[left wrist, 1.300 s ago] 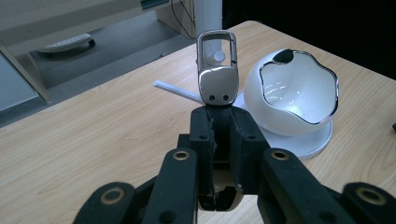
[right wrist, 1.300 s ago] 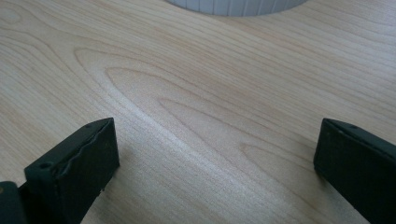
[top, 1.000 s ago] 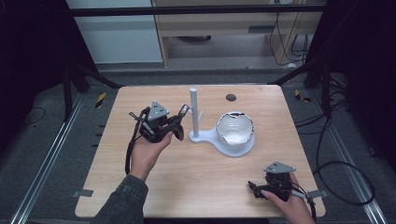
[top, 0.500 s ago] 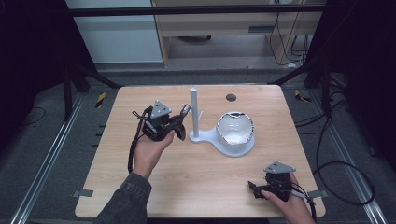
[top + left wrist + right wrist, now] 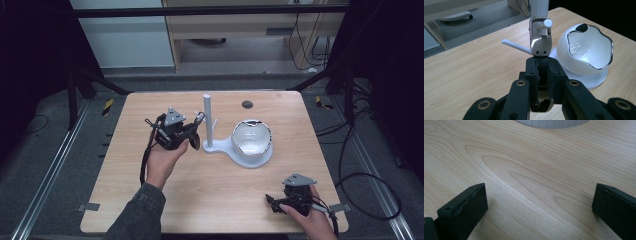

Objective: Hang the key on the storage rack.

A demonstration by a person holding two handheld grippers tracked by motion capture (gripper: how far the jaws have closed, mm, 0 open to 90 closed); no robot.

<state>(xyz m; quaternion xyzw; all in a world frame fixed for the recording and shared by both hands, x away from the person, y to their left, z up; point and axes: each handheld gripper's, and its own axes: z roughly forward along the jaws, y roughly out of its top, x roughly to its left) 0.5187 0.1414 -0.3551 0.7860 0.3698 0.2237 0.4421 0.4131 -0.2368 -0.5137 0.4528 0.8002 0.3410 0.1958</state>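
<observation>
We see the left gripper (image 5: 541,67) clamped on a shiny metal clip with a rectangular loop (image 5: 539,37), whose loop sits around a short white peg (image 5: 547,23) of the white plastic post stand (image 5: 208,120). Just beside it, a glossy white wavy-rimmed bowl (image 5: 252,140) rests on the stand's base. The right gripper (image 5: 539,205) hangs empty over the light wooden table (image 5: 210,195), jaws wide apart.

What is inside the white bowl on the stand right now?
Nothing visible: the white bowl shows a bare glossy inside with light reflections in the left gripper view. Its near wall hides the lowest part, so a small item there cannot be ruled out. It rests on the stand's round base.
</observation>
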